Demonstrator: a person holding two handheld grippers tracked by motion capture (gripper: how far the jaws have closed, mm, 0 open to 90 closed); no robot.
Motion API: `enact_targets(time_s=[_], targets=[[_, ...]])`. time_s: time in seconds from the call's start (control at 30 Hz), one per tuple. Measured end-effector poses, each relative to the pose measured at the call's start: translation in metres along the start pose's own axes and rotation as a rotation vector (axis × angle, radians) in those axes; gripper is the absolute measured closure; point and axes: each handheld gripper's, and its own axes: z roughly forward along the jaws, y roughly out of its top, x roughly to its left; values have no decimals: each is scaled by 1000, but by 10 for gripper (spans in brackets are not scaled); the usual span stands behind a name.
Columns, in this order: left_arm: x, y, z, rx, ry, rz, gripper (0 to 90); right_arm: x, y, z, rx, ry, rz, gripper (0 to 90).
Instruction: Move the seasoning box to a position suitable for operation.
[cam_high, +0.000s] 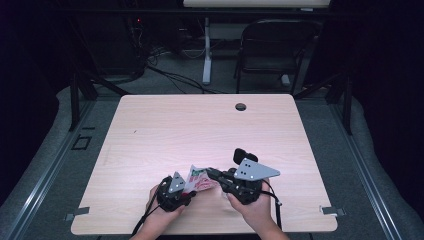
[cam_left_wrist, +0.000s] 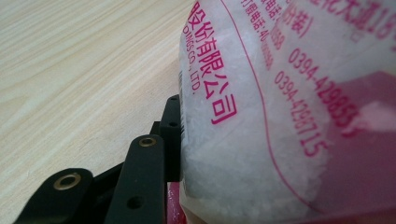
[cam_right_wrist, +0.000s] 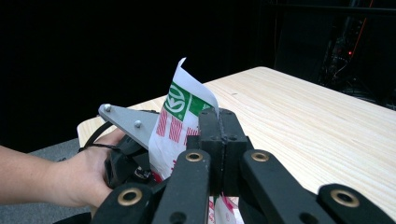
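Observation:
A small plastic bag (cam_high: 199, 179) with red, white and green print is held above the near edge of the table between my two grippers. My left gripper (cam_high: 190, 194) grips it from the left and my right gripper (cam_high: 213, 174) from the right. In the left gripper view the bag (cam_left_wrist: 261, 116) is full of white grains and carries pink lettering. One black jaw presses its side at my left gripper (cam_left_wrist: 181, 123); the other jaw is hidden behind it. In the right gripper view my right gripper (cam_right_wrist: 218, 122) is shut on the bag's upper edge (cam_right_wrist: 180, 105).
The light wooden table (cam_high: 200, 125) has a round cable hole (cam_high: 241, 106) at its far side. Beyond it stand a black folding chair (cam_high: 272, 45) and a white desk leg (cam_high: 206, 50). Metal rails run along the floor on both sides.

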Motion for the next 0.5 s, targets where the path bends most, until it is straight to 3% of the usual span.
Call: enact_targets(time_s=[0.37, 0.5], targets=[[1, 2, -4, 20, 61, 22, 662, -3, 3, 0, 44, -14, 0, 900], [1, 3, -6, 21, 96, 33, 663, -2, 5, 0, 76, -39, -29, 900]])
